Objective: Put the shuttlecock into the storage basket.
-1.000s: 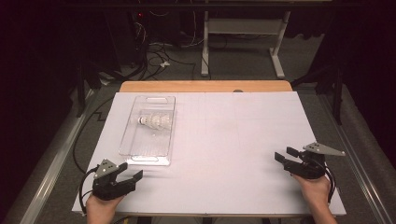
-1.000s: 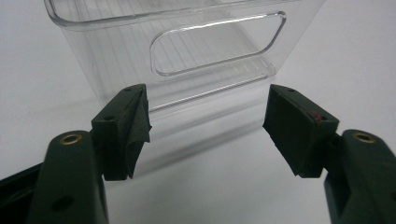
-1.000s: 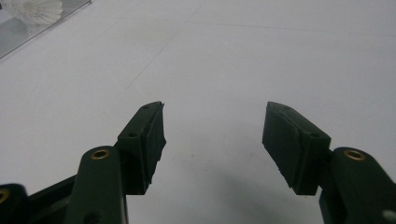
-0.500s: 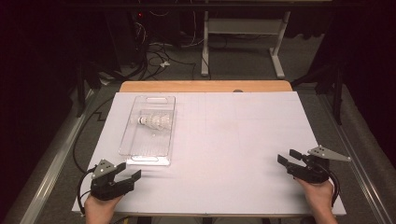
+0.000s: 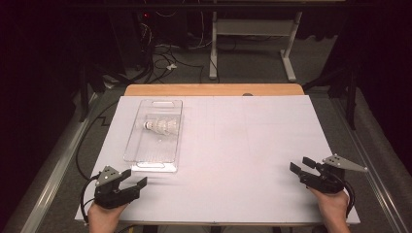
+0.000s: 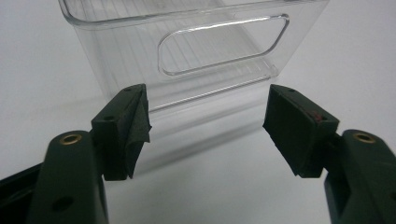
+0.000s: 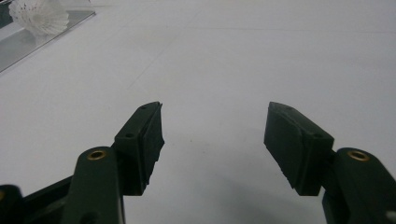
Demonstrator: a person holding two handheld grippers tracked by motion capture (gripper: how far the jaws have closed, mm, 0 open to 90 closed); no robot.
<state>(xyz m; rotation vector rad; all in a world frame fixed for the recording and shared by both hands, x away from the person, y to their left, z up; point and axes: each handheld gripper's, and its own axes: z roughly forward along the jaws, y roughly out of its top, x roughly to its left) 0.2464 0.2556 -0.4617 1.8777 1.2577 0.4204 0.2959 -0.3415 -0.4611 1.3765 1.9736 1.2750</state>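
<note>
The clear, ribbed plastic tray [image 5: 154, 141] lies lengthways on the left half of the white-covered table [image 5: 243, 145], with a handle slot cut in each short end. Inside it, toward the far end, a white feathered shuttlecock [image 5: 162, 126] lies on its side, its cork tip pointing left. Neither has shifted since a second ago.

My left tool [image 5: 135, 180] sits at the near left corner of the table, just short of the tray's near end wall. In the left gripper view that wall, with its oval handle cut-out [image 6: 224, 44], stands right ahead of the gap between my jaws, apart from both pads. The jaws are spread wide and there is nothing between them. This hand is in the same spot as in the earlier pictures.

My right tool [image 5: 302, 165] is at the near right edge of the table, well apart from the tray. Compared with a second ago it has drawn a little nearer to me and toward the right edge. Its jaws are parted wide with nothing between them, over bare white table [image 7: 233, 60]; in the right gripper view the shuttlecock [image 7: 39, 17] shows far off at the upper left, in the tray.
</note>
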